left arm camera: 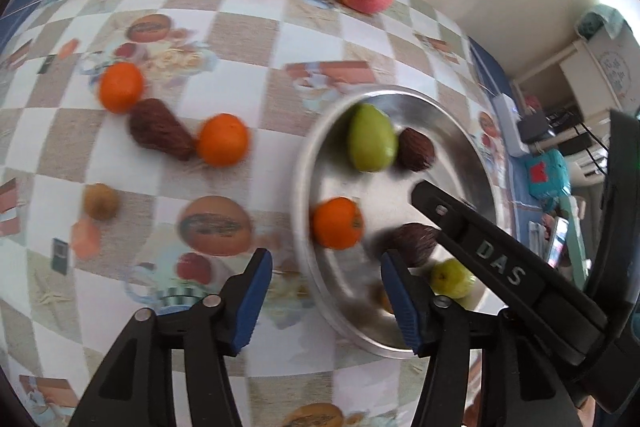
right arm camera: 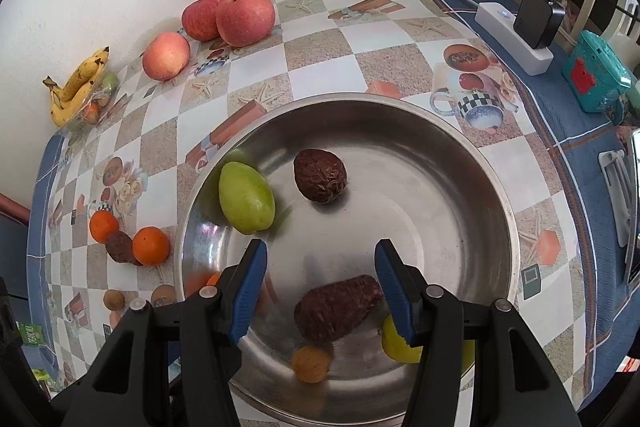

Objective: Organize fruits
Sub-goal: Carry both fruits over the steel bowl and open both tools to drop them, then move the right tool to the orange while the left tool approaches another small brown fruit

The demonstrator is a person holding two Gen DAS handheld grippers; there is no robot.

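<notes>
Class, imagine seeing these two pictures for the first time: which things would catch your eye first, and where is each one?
The big steel bowl fills the middle of the right wrist view, holding a green pear at its left side and a dark brown fruit near its centre. Three red apples sit by the wall at the back. Both the right gripper and left gripper are open and empty.

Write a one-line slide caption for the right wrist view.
Open right tool held over a steel bowl holding a green pear and brown fruits, apples behind.
</notes>
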